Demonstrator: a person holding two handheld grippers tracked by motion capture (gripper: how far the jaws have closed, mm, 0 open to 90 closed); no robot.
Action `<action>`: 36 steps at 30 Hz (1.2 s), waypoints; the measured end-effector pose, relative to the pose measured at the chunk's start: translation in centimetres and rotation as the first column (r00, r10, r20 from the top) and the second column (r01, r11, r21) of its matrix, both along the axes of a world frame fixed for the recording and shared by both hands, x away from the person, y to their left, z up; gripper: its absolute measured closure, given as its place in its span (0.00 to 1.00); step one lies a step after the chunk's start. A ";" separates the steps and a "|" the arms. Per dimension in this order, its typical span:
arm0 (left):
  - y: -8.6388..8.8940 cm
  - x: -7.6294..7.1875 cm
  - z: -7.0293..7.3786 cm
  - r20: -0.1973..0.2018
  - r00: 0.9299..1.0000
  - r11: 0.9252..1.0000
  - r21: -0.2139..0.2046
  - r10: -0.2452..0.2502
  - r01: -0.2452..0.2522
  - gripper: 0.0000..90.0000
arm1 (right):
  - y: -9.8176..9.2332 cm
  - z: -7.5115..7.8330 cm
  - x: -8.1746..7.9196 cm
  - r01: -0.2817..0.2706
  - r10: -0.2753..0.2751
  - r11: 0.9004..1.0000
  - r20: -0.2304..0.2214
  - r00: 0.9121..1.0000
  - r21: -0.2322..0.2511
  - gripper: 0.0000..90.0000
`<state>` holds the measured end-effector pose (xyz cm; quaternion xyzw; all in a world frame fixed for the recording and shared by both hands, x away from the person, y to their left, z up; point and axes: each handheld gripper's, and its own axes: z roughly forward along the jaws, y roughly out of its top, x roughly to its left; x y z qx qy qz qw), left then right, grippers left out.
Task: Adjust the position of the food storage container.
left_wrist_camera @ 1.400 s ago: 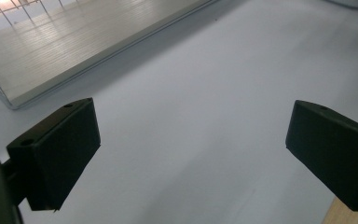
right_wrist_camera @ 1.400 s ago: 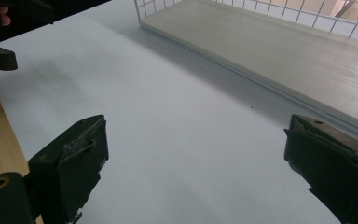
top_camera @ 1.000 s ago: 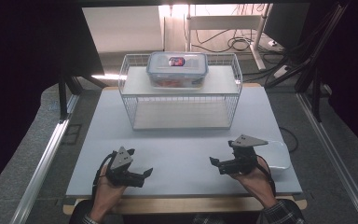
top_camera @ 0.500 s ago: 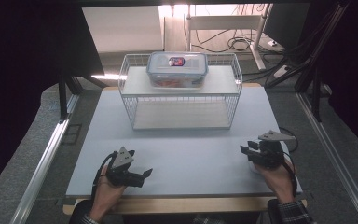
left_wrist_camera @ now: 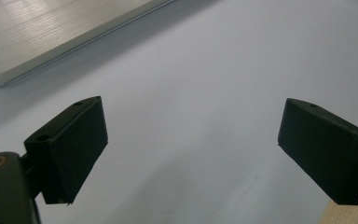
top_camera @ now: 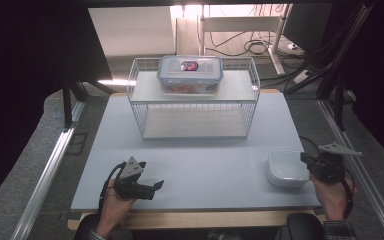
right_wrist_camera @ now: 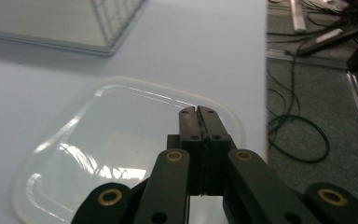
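A shallow white square dish (top_camera: pixel 287 168) lies near the table's front right corner. My right gripper (top_camera: pixel 304 161) is at the dish's right edge, and in the right gripper view its jaws (right_wrist_camera: pixel 198 112) are pressed shut over the dish (right_wrist_camera: pixel 102 154) with nothing between them. My left gripper (top_camera: pixel 155 189) rests low at the front left with its jaws wide open. Between its jaws (left_wrist_camera: pixel 191 135) there is only bare table. A clear lidded food box (top_camera: pixel 190 74) sits on top of a white wire rack (top_camera: pixel 195 107) at the back.
The pale grey table top (top_camera: pixel 200 160) stretches between the two grippers and the rack. The rack's lower shelf (top_camera: pixel 195 124) holds nothing. Cables (right_wrist_camera: pixel 298 140) lie on the floor past the table's right edge. Metal rails run along both sides.
My right gripper has swung from the middle front out to the right edge, uncovering the white dish. The left gripper has hardly moved and the dish stays where it was.
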<state>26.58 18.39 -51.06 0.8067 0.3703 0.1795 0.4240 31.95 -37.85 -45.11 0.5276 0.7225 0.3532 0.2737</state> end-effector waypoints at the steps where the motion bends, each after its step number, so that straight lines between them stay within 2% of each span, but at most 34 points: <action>1: 0.0 0.0 0.0 0.000 1.000 1.000 0.000 0.000 0.000 0.09 | -0.5 -0.1 -0.1 0.014 -0.014 1.000 -0.004 1.000 0.002 0.99; 7: 0.0 0.0 0.0 0.003 1.000 1.000 -0.002 -0.002 0.002 0.09 | -2.1 -0.8 -0.2 0.083 -0.084 0.996 -0.024 0.996 -0.029 0.99; 14: -0.1 0.0 -0.1 0.003 1.000 1.000 0.004 -0.007 0.007 0.09 | -1.7 -1.2 0.0 0.077 -0.079 0.996 -0.055 0.995 -0.051 1.00; 24: -0.2 0.1 -0.2 -0.002 1.000 1.000 0.007 -0.011 0.011 0.09 | 0.0 -1.5 0.2 0.003 -0.002 1.000 -0.085 0.996 0.014 0.99; 29: -0.2 0.1 -0.2 -0.003 1.000 1.000 0.008 -0.012 0.012 0.09 | 1.5 -1.6 0.3 -0.050 0.054 0.998 -0.101 0.993 0.039 1.00; 36: -0.3 0.1 -0.3 -0.001 1.000 1.000 0.009 -0.017 0.017 0.09 | 3.5 -1.8 0.2 -0.121 0.125 0.992 -0.120 0.985 0.044 0.99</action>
